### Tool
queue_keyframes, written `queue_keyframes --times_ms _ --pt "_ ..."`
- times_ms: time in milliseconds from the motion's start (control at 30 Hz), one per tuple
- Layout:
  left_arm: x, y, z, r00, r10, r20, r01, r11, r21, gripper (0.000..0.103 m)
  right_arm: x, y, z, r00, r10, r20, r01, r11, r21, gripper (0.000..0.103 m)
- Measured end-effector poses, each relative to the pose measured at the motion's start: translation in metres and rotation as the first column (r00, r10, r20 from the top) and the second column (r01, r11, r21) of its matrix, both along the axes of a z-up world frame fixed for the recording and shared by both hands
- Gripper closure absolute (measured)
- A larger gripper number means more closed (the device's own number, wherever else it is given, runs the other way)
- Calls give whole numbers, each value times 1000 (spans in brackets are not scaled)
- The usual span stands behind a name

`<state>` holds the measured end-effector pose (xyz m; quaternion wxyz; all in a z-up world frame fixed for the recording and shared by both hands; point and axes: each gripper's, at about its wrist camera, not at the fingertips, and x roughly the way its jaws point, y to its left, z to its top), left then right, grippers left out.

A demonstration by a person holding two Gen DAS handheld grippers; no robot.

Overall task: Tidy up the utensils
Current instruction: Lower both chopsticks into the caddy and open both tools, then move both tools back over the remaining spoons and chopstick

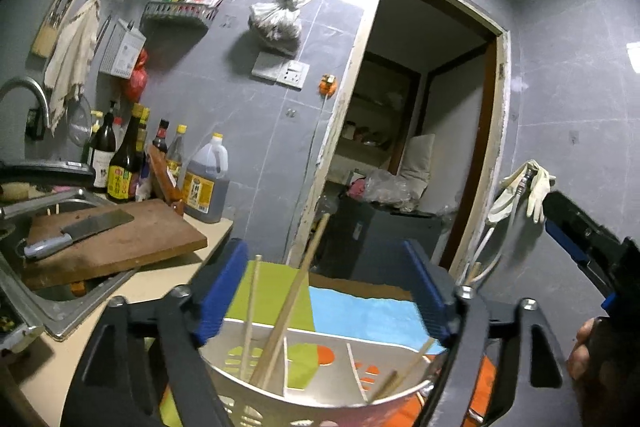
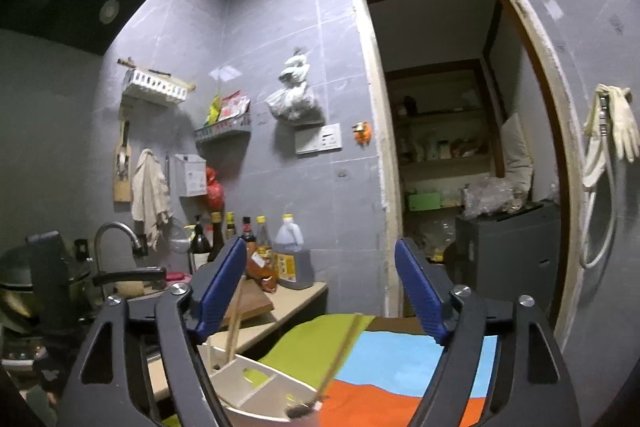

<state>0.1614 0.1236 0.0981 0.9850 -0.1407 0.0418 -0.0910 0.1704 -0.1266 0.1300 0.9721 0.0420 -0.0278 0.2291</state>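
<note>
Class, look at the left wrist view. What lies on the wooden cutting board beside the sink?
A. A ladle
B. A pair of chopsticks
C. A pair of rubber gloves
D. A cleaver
D. A cleaver with a broad blade and a pale handle lies flat on the cutting board; the chopsticks stand in the white holder in front of the left claw, and the gloves hang by the doorway.

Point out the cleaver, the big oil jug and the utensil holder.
cleaver (image 1: 98, 223): left wrist view, on the flat of the blade.
oil jug (image 1: 206, 187): left wrist view, on its dark body.
utensil holder (image 2: 256, 393): right wrist view, on an inner divider wall.
</note>
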Motion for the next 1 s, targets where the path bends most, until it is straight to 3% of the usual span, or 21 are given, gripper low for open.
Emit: queue_keyframes --times_ms 167,267,600,1000 --pt "-15 -14 10 1000 -27 4 26 999 19 10 -9 -25 -2 999 -52 -9 52 999 -1 6" --pt "-25 -23 14 999 -38 17 37 999 27 8 -14 -39 -5 997 -78 -16 78 997 -6 0" --pt "-43 -63 4 998 -59 21 57 995 83 7 -28 -77 -22 983 -160 -89 156 986 -50 0" --pt "-43 -117 -24 985 -141 -97 153 981 123 7 -22 -117 -60 943 -250 -218 212 959 -187 0"
